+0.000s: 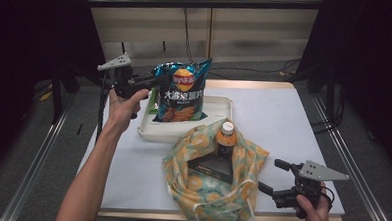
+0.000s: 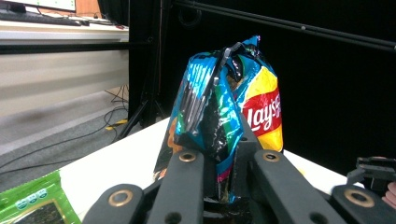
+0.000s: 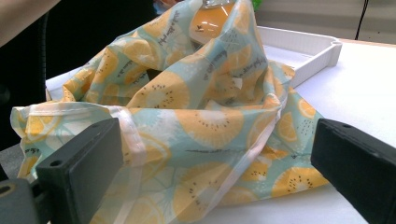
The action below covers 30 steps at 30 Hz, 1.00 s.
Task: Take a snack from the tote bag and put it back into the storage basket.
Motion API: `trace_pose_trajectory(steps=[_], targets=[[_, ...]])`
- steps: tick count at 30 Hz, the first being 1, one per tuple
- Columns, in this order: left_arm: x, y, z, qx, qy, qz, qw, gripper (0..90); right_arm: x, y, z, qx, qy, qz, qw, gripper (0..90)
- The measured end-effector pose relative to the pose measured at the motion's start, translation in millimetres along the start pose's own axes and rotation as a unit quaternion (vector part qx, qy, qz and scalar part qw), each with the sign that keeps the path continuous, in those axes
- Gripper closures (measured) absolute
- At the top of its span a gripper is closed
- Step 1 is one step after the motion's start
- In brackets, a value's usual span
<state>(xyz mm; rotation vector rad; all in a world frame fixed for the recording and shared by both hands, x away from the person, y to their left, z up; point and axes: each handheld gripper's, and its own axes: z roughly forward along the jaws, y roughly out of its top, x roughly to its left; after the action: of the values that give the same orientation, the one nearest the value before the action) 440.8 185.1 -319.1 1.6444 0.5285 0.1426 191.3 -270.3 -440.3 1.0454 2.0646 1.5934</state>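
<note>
A blue Lay's chip bag (image 1: 182, 92) hangs upright over the white tray (image 1: 219, 104). My left gripper (image 1: 160, 80) is shut on the bag's upper left edge. In the left gripper view the crinkled chip bag (image 2: 219, 107) is pinched between the two black jaws of the left gripper (image 2: 223, 163). An orange-print cloth bag (image 1: 213, 184) lies open at the front of the table, with an orange bottle (image 1: 226, 138) and a black box (image 1: 211, 166) inside it. My right gripper (image 1: 276, 178) rests open at the front right, facing the cloth bag (image 3: 205, 107), with nothing between the jaws of the right gripper (image 3: 219, 168).
A green packet (image 2: 32, 200) lies in the tray under the chip bag, its edge showing as the green packet (image 1: 153, 101). The tray's corner (image 3: 308, 51) stands behind the cloth bag, and the bottle (image 3: 212, 21) pokes out of it. The table (image 1: 283, 119) has free room at the right.
</note>
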Motion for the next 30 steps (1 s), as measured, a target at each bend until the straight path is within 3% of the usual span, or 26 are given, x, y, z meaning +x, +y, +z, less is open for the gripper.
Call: trace_pose_trajectory(steps=[8, 13, 14, 17, 30], targets=[[18.9, -5.9, 22.6, 0.014, 0.005, -0.011, 0.9998, 85.4, -1.1, -0.2, 0.1, -0.001, 0.0, 0.001, 1.0, 1.8], [23.9, -13.8, 40.1, 0.018, -0.004, -0.024, 0.9995, 85.3, -1.3, -0.4, -0.3, 0.001, 0.001, 0.0, 1.0, 1.9], [23.5, -16.0, 44.2, 0.024, 0.003, -0.026, 0.9994, 85.4, -1.3, -0.5, -0.1, -0.001, 0.002, -0.001, 1.0, 1.9], [23.6, -20.9, 55.3, 0.037, -0.002, -0.02, 0.9991, 85.3, -0.8, -0.5, 0.1, -0.001, 0.005, 0.0, 1.0, 1.9], [42.5, -40.4, 77.0, 0.043, 0.01, -0.051, 0.9977, 85.1, 0.1, -0.2, 0.4, 0.0, 0.007, -0.001, 1.0, 1.9]])
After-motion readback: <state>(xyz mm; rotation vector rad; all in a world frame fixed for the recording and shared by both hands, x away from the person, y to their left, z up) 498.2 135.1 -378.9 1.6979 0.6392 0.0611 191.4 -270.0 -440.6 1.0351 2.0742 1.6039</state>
